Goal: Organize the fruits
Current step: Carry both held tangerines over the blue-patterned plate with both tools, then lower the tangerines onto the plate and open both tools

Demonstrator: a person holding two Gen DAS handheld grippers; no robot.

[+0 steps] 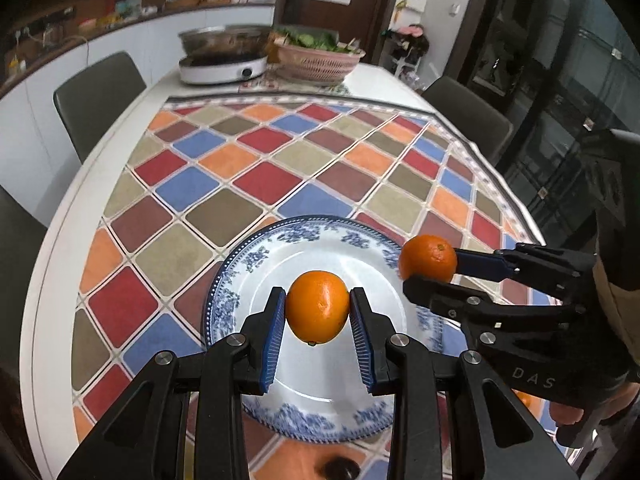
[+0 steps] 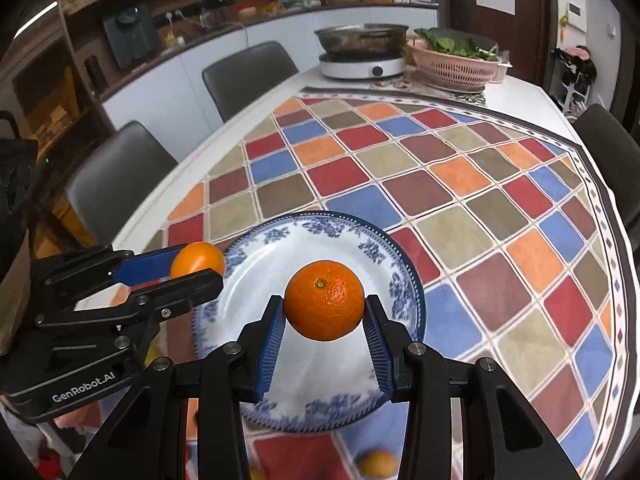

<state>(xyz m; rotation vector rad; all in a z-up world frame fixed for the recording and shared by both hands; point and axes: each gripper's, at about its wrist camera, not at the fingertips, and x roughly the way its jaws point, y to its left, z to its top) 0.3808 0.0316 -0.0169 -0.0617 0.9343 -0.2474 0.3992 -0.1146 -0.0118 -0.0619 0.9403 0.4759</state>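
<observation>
A blue-and-white plate (image 1: 256, 256) lies on the checkered tablecloth; it also shows in the right wrist view (image 2: 280, 240). My left gripper (image 1: 318, 308) is shut on a smooth orange (image 1: 318, 306) held above the plate's middle. My right gripper (image 2: 324, 306) is shut on a second orange (image 2: 325, 300), also above the plate. In the left wrist view the right gripper (image 1: 428, 266) holds its orange (image 1: 428, 258) over the plate's right rim. In the right wrist view the left gripper (image 2: 196, 266) holds its orange (image 2: 198, 260) at the plate's left rim. The plate holds no fruit.
Another orange (image 2: 378, 462) lies on the cloth near the table's front edge, below the plate. At the far end stand a hotpot cooker (image 1: 224, 56) and a pink basket of greens (image 1: 320, 58). Grey chairs (image 2: 248, 76) line the table's sides.
</observation>
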